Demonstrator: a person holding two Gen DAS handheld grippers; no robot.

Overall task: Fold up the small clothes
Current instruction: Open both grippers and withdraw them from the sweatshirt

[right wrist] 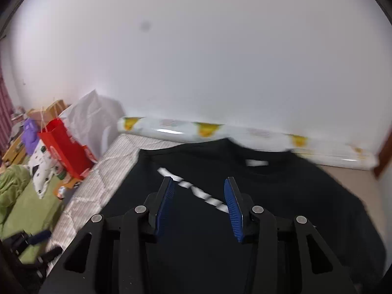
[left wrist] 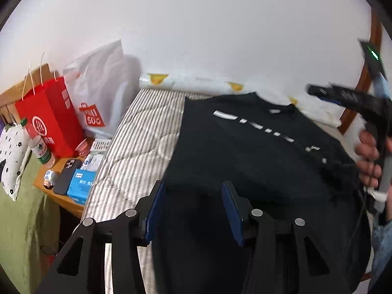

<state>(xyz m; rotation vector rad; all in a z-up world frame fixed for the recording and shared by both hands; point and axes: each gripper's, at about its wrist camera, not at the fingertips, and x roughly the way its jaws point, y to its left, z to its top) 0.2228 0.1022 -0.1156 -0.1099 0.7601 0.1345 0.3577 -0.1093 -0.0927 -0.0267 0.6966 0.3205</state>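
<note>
Black shirt (left wrist: 257,152) lies flat on the striped mattress (left wrist: 137,132); left gripper (left wrist: 193,188) and right gripper (right wrist: 199,183) hover above it, jaws apart, empty. Only the left view shows a hand (left wrist: 370,156) right of the shirt.

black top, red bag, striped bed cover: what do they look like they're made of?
Black top: soft matte knit, probably cotton jersey; it drapes limp and its print looks glossy white. Red bag: stiff coated paper, judging by sharp creases, slight sheen and cord handles. Striped bed cover: quilted woven fabric with puffy stitched panels; fibre unclear.
</note>
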